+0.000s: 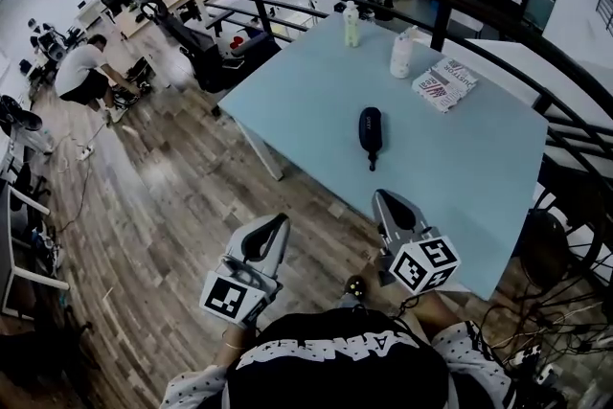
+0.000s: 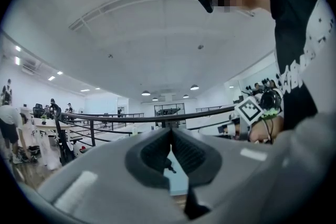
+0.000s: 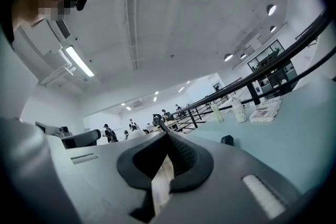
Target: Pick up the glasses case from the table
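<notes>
The glasses case (image 1: 371, 131) is a dark oval pouch with a short strap, lying alone in the middle of the light blue table (image 1: 306, 110). Both grippers hover level over the wooden floor, short of the table's near edge. My left gripper (image 1: 282, 221) is shut and empty, to the case's lower left. My right gripper (image 1: 381, 197) is also shut and empty, just below the case at the table's edge. In the right gripper view the case (image 3: 227, 140) shows small, beyond and right of the closed jaw tips (image 3: 167, 134). The left gripper view has its tips (image 2: 170, 131) touching.
A green-capped bottle (image 1: 351, 24), a white bottle (image 1: 402, 53) and a printed packet (image 1: 445, 83) stand at the table's far side. A dark railing (image 1: 460, 5) curves behind the table. A chair (image 1: 546, 249) sits at the right. People work at desks (image 1: 81, 67) far left.
</notes>
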`<state>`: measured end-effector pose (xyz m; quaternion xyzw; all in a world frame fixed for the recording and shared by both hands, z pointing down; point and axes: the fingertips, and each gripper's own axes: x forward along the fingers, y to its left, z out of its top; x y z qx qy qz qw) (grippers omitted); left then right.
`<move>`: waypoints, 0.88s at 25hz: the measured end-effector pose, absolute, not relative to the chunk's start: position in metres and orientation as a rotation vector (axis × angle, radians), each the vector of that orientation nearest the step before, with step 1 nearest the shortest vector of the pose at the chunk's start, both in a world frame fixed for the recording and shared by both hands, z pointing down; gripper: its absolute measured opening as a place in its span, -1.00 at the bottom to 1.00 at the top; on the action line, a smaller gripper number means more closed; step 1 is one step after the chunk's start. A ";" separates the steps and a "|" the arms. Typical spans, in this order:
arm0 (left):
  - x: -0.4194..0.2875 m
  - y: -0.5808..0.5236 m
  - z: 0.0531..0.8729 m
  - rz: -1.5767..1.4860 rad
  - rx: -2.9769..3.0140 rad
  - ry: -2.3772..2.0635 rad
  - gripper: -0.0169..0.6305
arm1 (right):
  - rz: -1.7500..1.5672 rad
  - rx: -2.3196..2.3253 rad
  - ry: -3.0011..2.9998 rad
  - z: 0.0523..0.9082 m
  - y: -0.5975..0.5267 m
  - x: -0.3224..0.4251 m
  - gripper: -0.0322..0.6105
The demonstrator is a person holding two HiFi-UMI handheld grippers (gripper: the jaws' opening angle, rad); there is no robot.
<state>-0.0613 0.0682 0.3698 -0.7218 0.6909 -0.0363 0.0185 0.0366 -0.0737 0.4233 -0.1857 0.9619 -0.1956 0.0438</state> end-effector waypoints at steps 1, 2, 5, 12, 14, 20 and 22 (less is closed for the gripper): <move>-0.065 0.064 0.369 -0.127 -2.230 2.149 -0.95 | -0.603 -0.559 2.939 0.425 -0.078 0.032 -0.89; -0.069 0.060 0.369 -0.139 -2.220 2.152 -0.95 | -0.607 -0.551 2.940 0.425 -0.083 0.028 -0.89; -0.075 0.046 0.370 -0.148 -2.215 2.155 -0.95 | -0.611 -0.543 2.945 0.425 -0.095 0.024 -0.89; -0.079 0.027 0.383 -0.148 -2.234 2.158 -0.95 | -0.591 -0.561 2.946 0.432 -0.117 0.018 -0.89; -0.080 0.026 0.387 -0.157 -2.239 2.161 -0.95 | -0.585 -0.569 2.946 0.434 -0.119 0.020 -0.89; -0.088 0.003 0.394 -0.111 -2.288 2.150 -0.95 | -0.556 -0.659 2.946 0.434 -0.143 0.033 -0.89; -0.092 -0.014 0.396 -0.092 -2.301 2.129 -0.95 | -0.551 -0.691 2.940 0.437 -0.156 0.033 -0.88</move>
